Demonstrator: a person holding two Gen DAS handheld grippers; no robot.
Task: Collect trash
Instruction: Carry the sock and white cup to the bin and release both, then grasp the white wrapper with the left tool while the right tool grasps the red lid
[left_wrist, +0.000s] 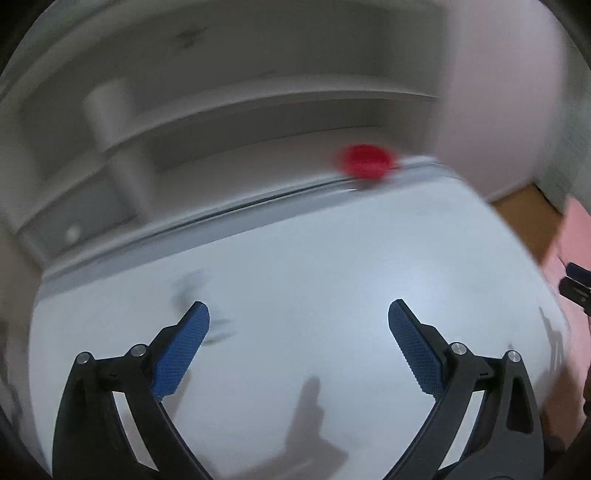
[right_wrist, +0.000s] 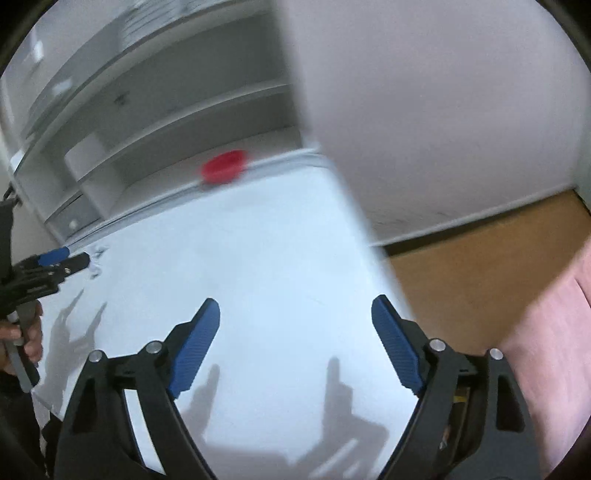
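A small red round object lies at the far edge of a white table top, blurred by motion; what it is cannot be told. It also appears in the right wrist view as the red object. My left gripper hovers open over the bare white surface, nothing between its blue pads. My right gripper is open too, above the white table near its right edge, with nothing held. At the left edge of the right wrist view, the left gripper shows with a hand below it.
White shelving stands behind the table, with a drawer knob at lower left. A pale wall rises at right. Wooden floor and a pink fabric surface lie beyond the table's right edge.
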